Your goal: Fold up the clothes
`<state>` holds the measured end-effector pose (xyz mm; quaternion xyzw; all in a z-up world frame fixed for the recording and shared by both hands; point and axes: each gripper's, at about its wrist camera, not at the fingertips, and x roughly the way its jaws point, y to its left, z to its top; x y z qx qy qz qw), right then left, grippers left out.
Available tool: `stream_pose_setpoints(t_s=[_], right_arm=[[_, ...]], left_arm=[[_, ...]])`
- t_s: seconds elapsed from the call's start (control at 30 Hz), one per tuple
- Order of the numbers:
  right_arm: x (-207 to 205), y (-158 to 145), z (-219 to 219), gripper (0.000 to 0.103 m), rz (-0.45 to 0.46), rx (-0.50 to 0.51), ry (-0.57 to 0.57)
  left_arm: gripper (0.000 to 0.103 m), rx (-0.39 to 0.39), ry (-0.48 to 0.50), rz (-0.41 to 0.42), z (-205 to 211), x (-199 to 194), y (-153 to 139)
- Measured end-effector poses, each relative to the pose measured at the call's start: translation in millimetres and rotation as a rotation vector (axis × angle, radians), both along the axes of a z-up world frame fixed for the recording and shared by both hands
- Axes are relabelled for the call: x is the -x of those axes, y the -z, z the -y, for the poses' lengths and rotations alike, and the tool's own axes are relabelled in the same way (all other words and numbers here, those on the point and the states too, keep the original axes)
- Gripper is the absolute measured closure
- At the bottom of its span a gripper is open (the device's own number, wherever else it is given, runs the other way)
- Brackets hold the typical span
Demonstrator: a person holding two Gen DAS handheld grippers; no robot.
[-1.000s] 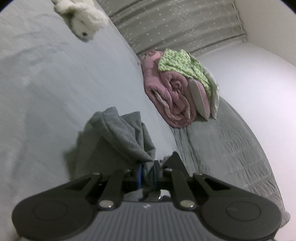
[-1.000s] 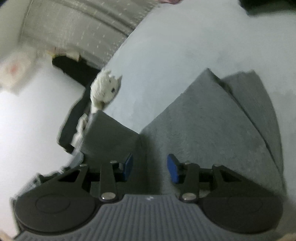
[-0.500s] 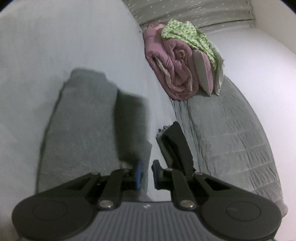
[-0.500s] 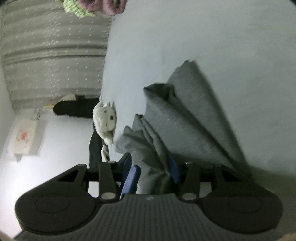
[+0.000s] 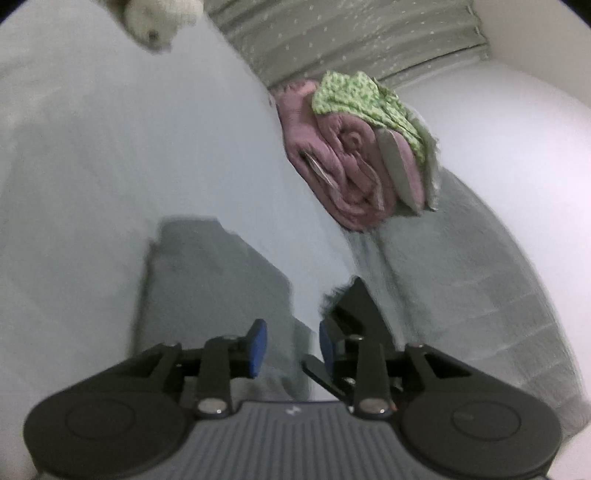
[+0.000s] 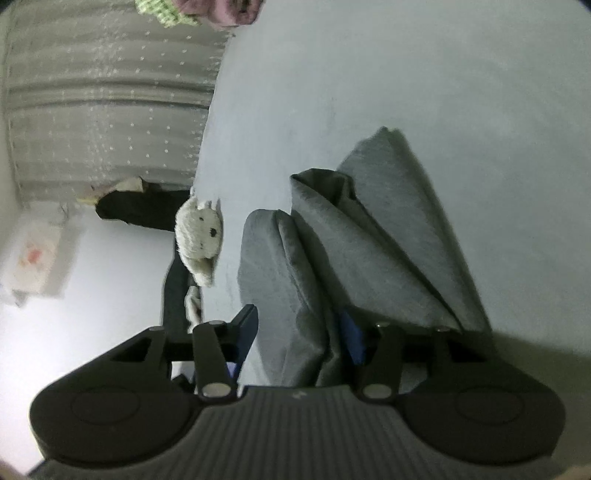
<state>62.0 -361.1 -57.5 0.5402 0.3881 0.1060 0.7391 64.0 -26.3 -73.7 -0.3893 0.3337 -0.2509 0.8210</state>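
left gripper (image 5: 289, 347) jaws just opened, grey garment (image 5: 214, 280) dropped flat on bed (image 5: 92, 155); right gripper (image 6: 299, 332) jaws widening, loose around cloth bunch at 12 o'clock, fold laid

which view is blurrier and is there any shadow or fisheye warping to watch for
Left wrist view: blurrier, motion smear on the grey garment and plush toy; curtain lines bow toward the rim. Right wrist view: sharper near the middle, dark shadow at the garment's lower right, edges soft, dim flat light.

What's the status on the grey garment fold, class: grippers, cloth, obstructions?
Left gripper just opened, cloth released. Right gripper easing open, grey garment bunched between its jaws. Stuffed toy beside, not blocking.
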Motion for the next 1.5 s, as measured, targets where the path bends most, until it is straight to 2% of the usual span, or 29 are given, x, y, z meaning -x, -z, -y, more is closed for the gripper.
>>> stream_pose_setpoints(t_s=[0.03, 0.13, 0.17, 0.23, 0.37, 0.57, 0.87, 1.1, 1.23, 1.4, 1.43, 1.5], right_arm=[[0.1, -2.3, -4.8, 0.051, 0.01, 0.047, -0.002], [0.3, -8.7, -23.9, 0.065, 0.066, 0.215, -0.034], [0.6, -10.2, -31.6, 0.075, 0.09, 0.274, -0.048], [3.3, -12.0, -41.1, 0.086, 0.135, 0.367, -0.06], [15.9, -23.4, -43.2, 0.09, 0.26, 0.432, -0.057], [29.3, -45.2, -32.2, 0.09, 0.413, 0.523, -0.028], [31.7, -32.4, -3.3, 0.09, 0.354, 0.562, -0.002], [31.3, -16.6, -3.0, 0.09, 0.312, 0.636, -0.063], [27.2, -2.9, -4.4, 0.09, 0.276, 0.644, -0.085], [34.3, -20.3, -9.9, 0.089, 0.32, 0.669, -0.095], [34.8, -22.4, -10.1, 0.085, 0.319, 0.672, -0.103], [34.3, -22.2, -7.5, 0.082, 0.295, 0.675, -0.12]], left_arm=[[0.071, -0.049, -0.025, 0.021, -0.4, 0.6, -1.0], [0.072, -0.177, -0.085, 0.073, -1.6, 0.8, -2.6], [0.074, -0.205, -0.095, 0.081, -0.8, -1.1, -1.5], [0.077, -0.24, -0.105, 0.094, 0.1, -3.3, 0.4], [0.078, -0.291, -0.111, 0.134, 5.1, -7.8, 0.2], [0.078, -0.3, -0.088, 0.189, 16.1, -8.6, -1.7], [0.078, -0.326, -0.017, 0.211, 40.0, -6.1, 4.3], [0.078, -0.38, 0.031, 0.25, 57.1, 0.6, 6.6], [0.078, -0.417, 0.048, 0.259, 62.6, 2.7, 8.8], [0.077, -0.431, 0.064, 0.302, 61.5, 10.2, 0.0], [0.076, -0.434, 0.078, 0.315, 61.9, 11.7, -1.9], [0.075, -0.463, 0.104, 0.331, 64.0, 15.8, -2.6]])
